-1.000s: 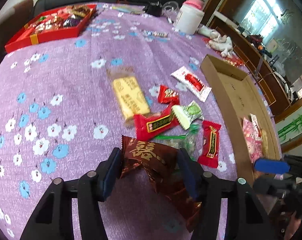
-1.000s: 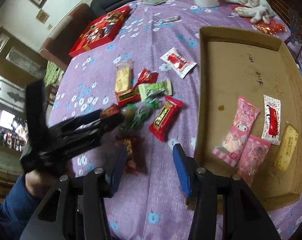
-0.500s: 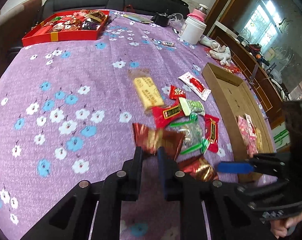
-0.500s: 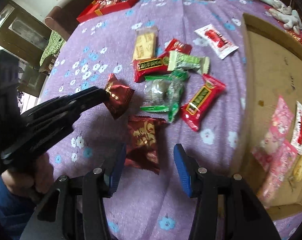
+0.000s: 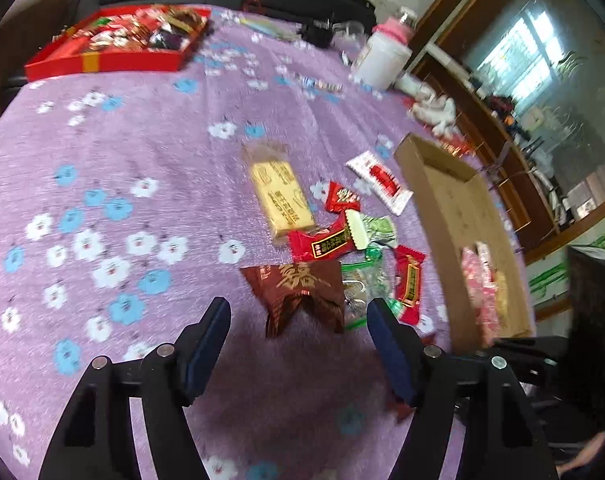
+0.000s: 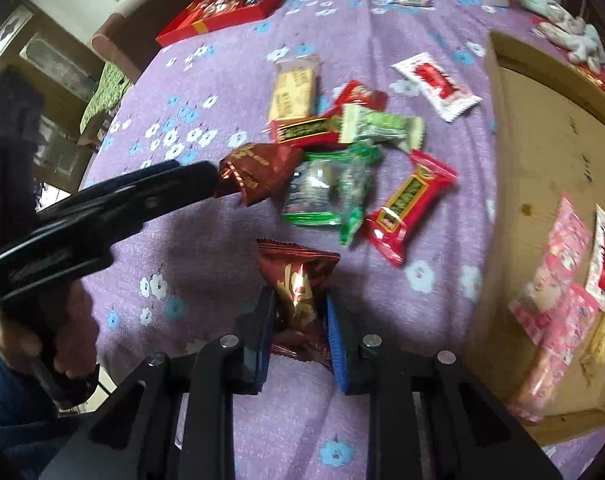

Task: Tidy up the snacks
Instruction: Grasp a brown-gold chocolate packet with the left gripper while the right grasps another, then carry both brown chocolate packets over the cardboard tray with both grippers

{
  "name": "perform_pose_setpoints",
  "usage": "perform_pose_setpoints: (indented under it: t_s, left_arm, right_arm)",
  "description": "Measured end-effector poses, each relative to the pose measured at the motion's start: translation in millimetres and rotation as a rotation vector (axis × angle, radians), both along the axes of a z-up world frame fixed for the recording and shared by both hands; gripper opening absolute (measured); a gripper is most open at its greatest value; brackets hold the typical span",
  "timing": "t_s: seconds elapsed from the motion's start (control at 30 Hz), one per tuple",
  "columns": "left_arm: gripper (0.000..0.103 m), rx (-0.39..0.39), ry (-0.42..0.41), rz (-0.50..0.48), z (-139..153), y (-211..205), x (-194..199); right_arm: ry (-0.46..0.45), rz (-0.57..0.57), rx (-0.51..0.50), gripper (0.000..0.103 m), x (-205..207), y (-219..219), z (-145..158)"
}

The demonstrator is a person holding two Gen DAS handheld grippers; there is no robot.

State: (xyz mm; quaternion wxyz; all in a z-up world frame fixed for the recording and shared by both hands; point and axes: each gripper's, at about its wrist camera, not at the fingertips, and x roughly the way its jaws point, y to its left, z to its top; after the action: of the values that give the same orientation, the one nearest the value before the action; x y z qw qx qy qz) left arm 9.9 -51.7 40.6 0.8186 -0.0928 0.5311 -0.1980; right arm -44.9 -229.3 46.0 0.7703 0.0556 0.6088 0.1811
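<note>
Snacks lie ahead: my right gripper [image 6: 298, 316], tilted steeply down, is closing on a brown packet [image 6: 300, 294]; my left gripper [image 5: 298, 330] is opening, another brown packet [image 5: 302, 290] loose between its fingers.

A purple tabletop cloth [image 5: 150, 152] patterned with white and blue flowers; dark red snack packets [image 6: 298, 284] lettered in gold; a red gift box [image 5: 102, 62]; a plain brown cardboard tray [image 6: 542, 128].

Left gripper [image 5: 298, 320]: black angular arms, dark blue pads, silver round screws at the pivots. Right gripper [image 6: 298, 322]: same black frame, brighter blue ribbed pads, silver screws. Hand [image 6: 42, 344] on a black handle; dark blue sleeve [image 6: 6, 408].
</note>
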Motion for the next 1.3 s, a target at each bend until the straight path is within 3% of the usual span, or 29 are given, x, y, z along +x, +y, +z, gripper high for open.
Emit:
perform_pose_setpoints:
  t_s: [0.07, 0.13, 0.2, 0.23, 0.37, 0.87, 1.07, 1.3]
  left_arm:
    - [0.072, 0.006, 0.013, -0.009, -7.1, -7.4, 5.9]
    - [0.057, 0.033, 0.024, -0.009, -17.1, -13.8, 10.3]
    - [0.05, 0.073, -0.031, -0.018, -18.9, -19.7, 8.5]
    - [0.042, 0.093, -0.053, -0.015, -18.9, -21.0, 7.4]
    - [0.034, 0.074, -0.064, 0.011, -19.6, -15.3, 3.0]
    - [0.034, 0.081, -0.133, 0.04, 15.6, -6.2, -39.2]
    - [0.034, 0.072, -0.163, -0.014, 32.5, -34.5, -42.3]
    - [0.034, 0.069, -0.186, -0.116, 43.5, -86.5, -45.4]
  right_arm:
    - [-0.012, -0.019, 0.002, 0.024, -2.9, -9.3, 4.8]
    - [-0.028, -0.036, 0.006, 0.024, -5.6, -17.2, 10.3]
    - [-0.041, -0.045, 0.009, 0.024, -9.2, -23.4, 14.3]
    - [-0.047, -0.05, 0.011, 0.024, -10.6, -25.3, 15.5]
    - [-0.052, -0.064, 0.021, 0.024, -12.9, -31.5, 18.0]
    - [-0.051, -0.028, 0.062, 0.024, -7.7, -20.2, 16.6]
    - [-0.071, -0.063, 0.078, 0.024, -6.3, -35.4, 22.6]
    - [-0.09, -0.169, 0.089, 0.024, -8.2, -82.1, 28.7]
